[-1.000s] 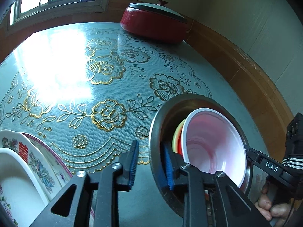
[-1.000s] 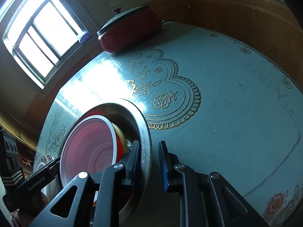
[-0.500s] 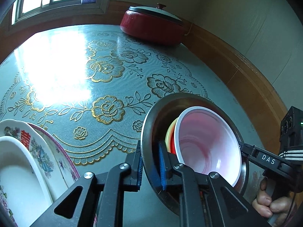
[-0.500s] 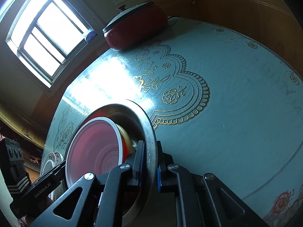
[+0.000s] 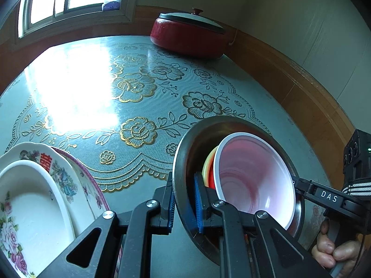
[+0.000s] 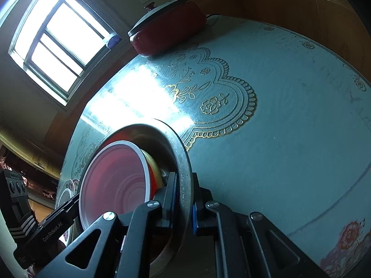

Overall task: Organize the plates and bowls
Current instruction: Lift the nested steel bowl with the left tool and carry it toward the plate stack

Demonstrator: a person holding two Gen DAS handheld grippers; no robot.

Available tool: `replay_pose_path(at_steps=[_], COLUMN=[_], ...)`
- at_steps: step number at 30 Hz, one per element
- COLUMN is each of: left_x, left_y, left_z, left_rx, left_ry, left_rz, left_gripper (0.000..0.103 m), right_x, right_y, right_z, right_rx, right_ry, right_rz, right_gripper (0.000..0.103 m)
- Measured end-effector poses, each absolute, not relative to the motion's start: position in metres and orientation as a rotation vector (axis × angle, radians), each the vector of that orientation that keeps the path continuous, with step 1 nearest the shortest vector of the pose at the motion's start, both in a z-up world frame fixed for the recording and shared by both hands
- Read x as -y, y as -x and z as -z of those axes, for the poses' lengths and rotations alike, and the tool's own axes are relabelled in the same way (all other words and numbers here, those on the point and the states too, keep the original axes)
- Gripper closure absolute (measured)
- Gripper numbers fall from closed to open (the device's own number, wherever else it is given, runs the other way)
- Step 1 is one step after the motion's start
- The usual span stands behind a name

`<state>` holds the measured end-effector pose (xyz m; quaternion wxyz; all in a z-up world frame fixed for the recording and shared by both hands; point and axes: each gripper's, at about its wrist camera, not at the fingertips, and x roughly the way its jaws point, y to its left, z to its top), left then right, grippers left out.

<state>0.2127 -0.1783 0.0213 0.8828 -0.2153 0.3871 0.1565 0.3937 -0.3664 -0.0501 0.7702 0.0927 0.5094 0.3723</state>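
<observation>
Two tools are both clamped on one steel bowl (image 5: 183, 153), one on each side of its rim. Left of my left tool (image 5: 184, 202) sits a stack of flowered plates (image 5: 34, 199), already nested, a white dish on top. My left tool has just been closing; its blue pads now pinch the bowl's near-left rim, one inside and one outside. Inside the steel bowl, just right of that tool, lie a yellow bowl (image 5: 207, 164), a red one and a pink bowl (image 5: 252, 176) with a white rim, nested together. Further right, my right tool (image 6: 184, 205) has likewise just been closing and now bites the opposite rim wall.

I judge the sorting well along: plates are stacked, bowls are nested. What remains, I think, is carrying this bowl stack to its place, perhaps beside the plates.

Being round, the bowl has no long axis. Whether its mouth faces up or tips towards me, I cannot tell. Beyond both tools the worktop (image 5: 143, 53) carries only a red pot (image 5: 187, 39) at its far edge.
</observation>
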Motion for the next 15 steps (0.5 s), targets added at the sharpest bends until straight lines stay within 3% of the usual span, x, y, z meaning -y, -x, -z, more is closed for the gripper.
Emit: replay_pose_path(at_steps=[15], left_x=[0.181], left_y=[-0.194], left_z=[-0.039], left_rx=[-0.75], left_ry=[0.437], left_rz=[-0.387], left_gripper=[0.09], right_x=[0.357], right_y=[-0.387], right_z=[0.04], right_rx=[-1.096], right_ry=[-0.19], right_rz=[-0.888], right_gripper=[0.094])
